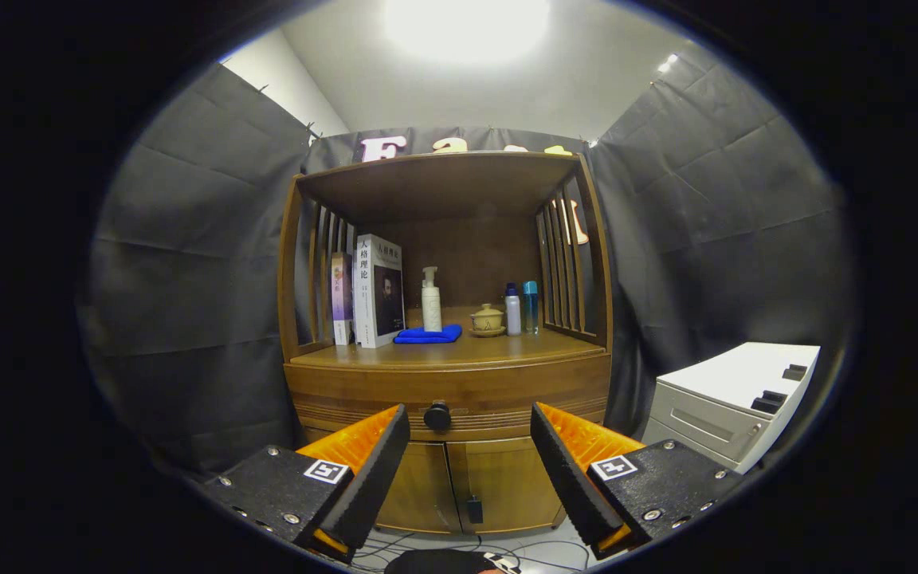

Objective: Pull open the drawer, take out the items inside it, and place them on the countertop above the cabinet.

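A wooden cabinet stands ahead, its drawer (pixel 363 399) shut, with a round dark knob (pixel 437 415) at the drawer's middle. The knob sits beyond my fingers, closer to the left one. My gripper (pixel 470 430) is open, with nothing between its fingers, some way short of the cabinet front. The countertop (pixel 507 348) above the drawer carries books (pixel 375 288), a white pump bottle (pixel 431 300) standing on a blue cloth (pixel 428 335), a small lidded cup (pixel 487 320) and two slim bottles (pixel 522 308). The drawer's contents are hidden.
Slatted wooden sides and a top shelf enclose the countertop. Two lower doors (pixel 467 486) sit beneath the drawer, with cables on the floor in front. A white box-like unit (pixel 734 399) stands to the cabinet's right. Black cloth walls surround the cabinet.
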### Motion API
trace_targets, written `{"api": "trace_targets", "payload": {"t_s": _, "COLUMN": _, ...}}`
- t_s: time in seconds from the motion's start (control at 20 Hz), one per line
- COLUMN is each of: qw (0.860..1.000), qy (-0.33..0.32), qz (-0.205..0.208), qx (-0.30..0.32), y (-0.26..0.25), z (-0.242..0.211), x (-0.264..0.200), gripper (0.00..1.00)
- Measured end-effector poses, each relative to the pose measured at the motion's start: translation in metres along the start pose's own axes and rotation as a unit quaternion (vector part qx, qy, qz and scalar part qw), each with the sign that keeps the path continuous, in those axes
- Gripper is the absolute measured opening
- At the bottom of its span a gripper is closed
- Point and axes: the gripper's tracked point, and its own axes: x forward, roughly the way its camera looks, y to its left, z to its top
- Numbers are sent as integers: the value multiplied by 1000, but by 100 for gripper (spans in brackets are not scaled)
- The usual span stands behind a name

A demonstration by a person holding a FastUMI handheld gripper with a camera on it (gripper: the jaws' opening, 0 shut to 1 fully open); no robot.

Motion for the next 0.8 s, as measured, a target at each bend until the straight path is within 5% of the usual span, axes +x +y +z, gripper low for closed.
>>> {"api": "trace_targets", "payload": {"t_s": 0.8, "qw": 1000, "qy": 1, "qz": 2, "qx": 4, "y": 14, "z": -8, "x": 73, "gripper": 95}}
